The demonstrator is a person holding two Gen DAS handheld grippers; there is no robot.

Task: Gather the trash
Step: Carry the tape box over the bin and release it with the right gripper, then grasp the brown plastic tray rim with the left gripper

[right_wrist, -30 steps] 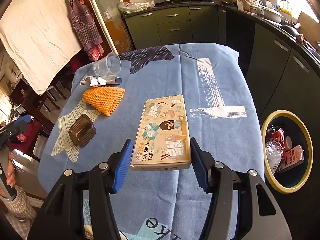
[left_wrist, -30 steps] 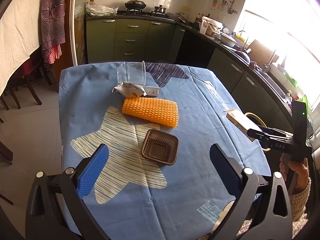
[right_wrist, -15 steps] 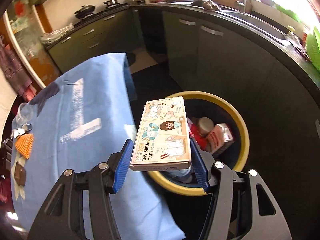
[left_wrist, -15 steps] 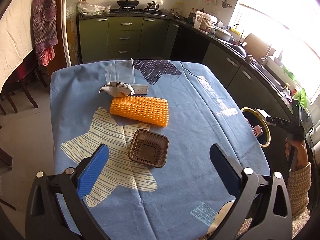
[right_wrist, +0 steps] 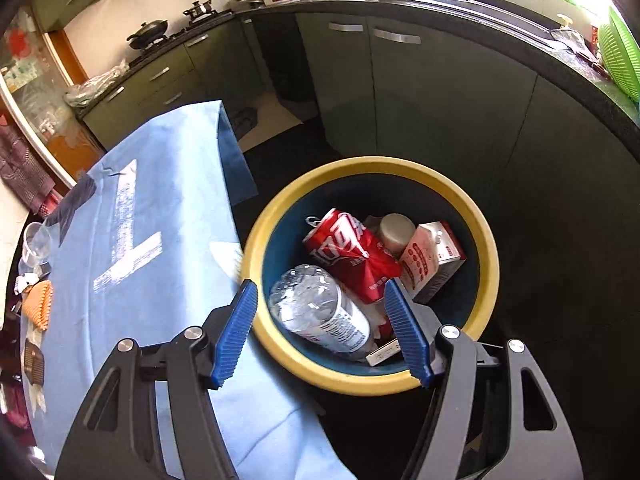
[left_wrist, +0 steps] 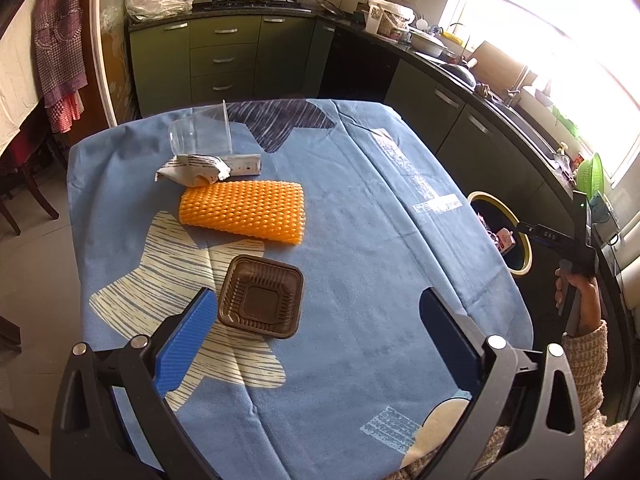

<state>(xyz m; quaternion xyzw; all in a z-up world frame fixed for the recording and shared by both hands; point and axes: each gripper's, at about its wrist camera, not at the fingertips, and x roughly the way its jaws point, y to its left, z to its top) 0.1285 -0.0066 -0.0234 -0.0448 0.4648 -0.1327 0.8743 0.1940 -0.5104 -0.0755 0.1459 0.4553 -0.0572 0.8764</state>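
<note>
My right gripper is open and empty above the yellow-rimmed trash bin. The bin holds a red can, a clear bottle, a pink carton and the tape box, whose edge shows at the bottom. My left gripper is open over the table, its left pad beside a brown plastic tray. Farther back lie an orange foam net, a crumpled wrapper and a clear cup.
The table carries a blue cloth. The bin stands on the floor off the table's right edge, with dark green cabinets behind it. A chair stands at the left.
My right gripper opened and let go of the tape box, which now lies in the bin. My left gripper moved forward toward the brown tray.
</note>
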